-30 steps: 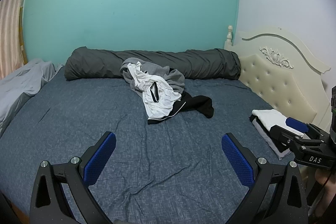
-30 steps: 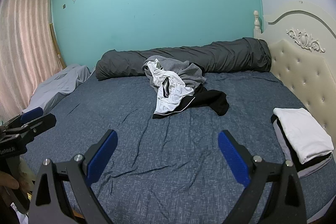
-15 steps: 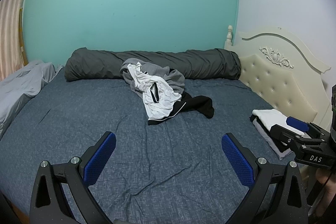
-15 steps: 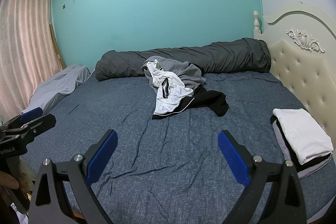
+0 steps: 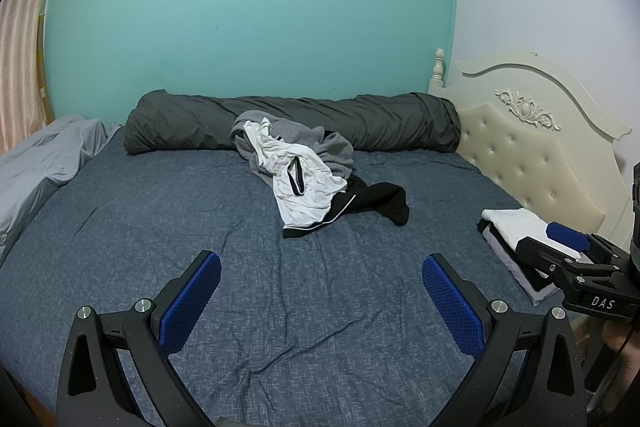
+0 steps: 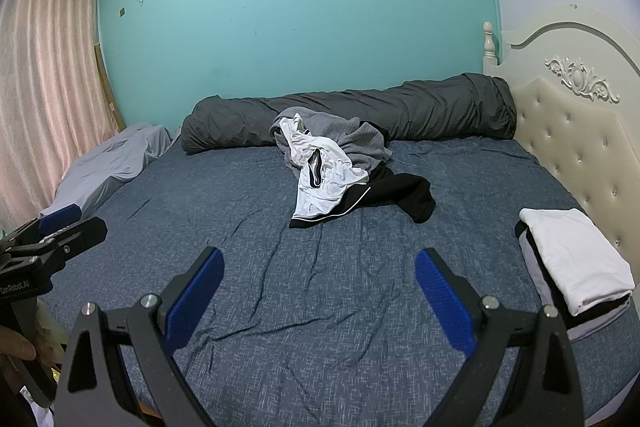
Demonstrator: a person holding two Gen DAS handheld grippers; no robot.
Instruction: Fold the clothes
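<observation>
Left gripper (image 5: 320, 291) and right gripper (image 6: 319, 285) both wide, empty, above bed (image 5: 160, 227); clothes pile (image 5: 308, 175) mid-bed; folded stack (image 6: 576, 259) beside headboard (image 6: 580, 131)

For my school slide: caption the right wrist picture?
Open right gripper faces unfolded clothes on the bed.

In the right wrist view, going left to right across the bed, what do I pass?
Light grey sheet → pile of unfolded clothes → folded stack with the white shirt on top → cream headboard.
</observation>
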